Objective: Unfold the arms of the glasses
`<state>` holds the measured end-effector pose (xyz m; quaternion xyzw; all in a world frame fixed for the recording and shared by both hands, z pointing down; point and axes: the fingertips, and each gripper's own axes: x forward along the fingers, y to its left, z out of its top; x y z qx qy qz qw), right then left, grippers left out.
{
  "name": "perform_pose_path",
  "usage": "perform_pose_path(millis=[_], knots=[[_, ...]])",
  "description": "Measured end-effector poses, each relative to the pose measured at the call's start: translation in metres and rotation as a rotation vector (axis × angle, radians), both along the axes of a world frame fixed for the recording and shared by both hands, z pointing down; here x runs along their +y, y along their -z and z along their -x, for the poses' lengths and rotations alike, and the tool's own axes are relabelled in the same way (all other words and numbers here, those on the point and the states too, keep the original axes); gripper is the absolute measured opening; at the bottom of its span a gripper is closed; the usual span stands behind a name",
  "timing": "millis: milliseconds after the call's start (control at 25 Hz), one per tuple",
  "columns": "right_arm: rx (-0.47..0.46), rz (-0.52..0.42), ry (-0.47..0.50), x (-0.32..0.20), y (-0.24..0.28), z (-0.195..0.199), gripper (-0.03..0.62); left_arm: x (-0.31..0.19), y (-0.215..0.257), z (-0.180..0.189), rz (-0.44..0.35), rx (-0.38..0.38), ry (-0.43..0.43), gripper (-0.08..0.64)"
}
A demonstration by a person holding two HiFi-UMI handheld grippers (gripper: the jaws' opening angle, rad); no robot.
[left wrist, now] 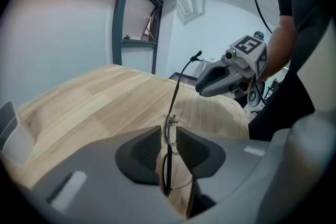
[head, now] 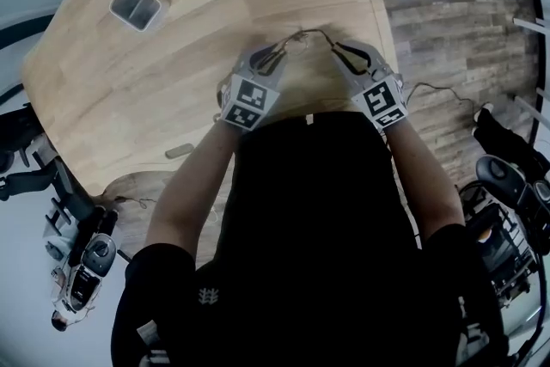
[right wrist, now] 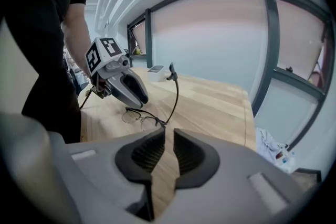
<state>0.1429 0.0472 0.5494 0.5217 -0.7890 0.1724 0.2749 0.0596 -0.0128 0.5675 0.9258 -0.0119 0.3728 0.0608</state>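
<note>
Thin black-rimmed glasses (left wrist: 168, 176) held above the pale wooden tabletop (head: 198, 56), mid-frame.
The left gripper (left wrist: 169, 132) fingers pinch the frame, one arm sticking up. The right gripper (right wrist: 168, 132) fingers are pressed nearly together.

No text, no numbers — nothing legible

Glasses (left wrist: 167, 165): lower frame and one lens are sunk out of sight between the left gripper (left wrist: 169, 136) pads. In the head view they are too small for detail, with the ends tucked behind that gripper and the right gripper (head: 351, 58). Tray (left wrist: 8, 124) is cut off by the left gripper view's edge. Torso (head: 326, 219) hides the table's (head: 172, 90) near edge.
</note>
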Motion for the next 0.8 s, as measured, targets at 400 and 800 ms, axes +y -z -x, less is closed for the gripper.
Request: perform_pose_path(millis=[400, 800], knots=[[-0.012, 0.025, -0.041, 0.013, -0.009, 0.005, 0.04, 0.008, -0.033, -0.001, 0.03, -0.056, -0.021, 0.037], [-0.038, -0.012, -0.03, 0.02, 0.019, 0.025, 0.04, 0.019, -0.009, -0.001, -0.013, 0.006, -0.033, 0.035]])
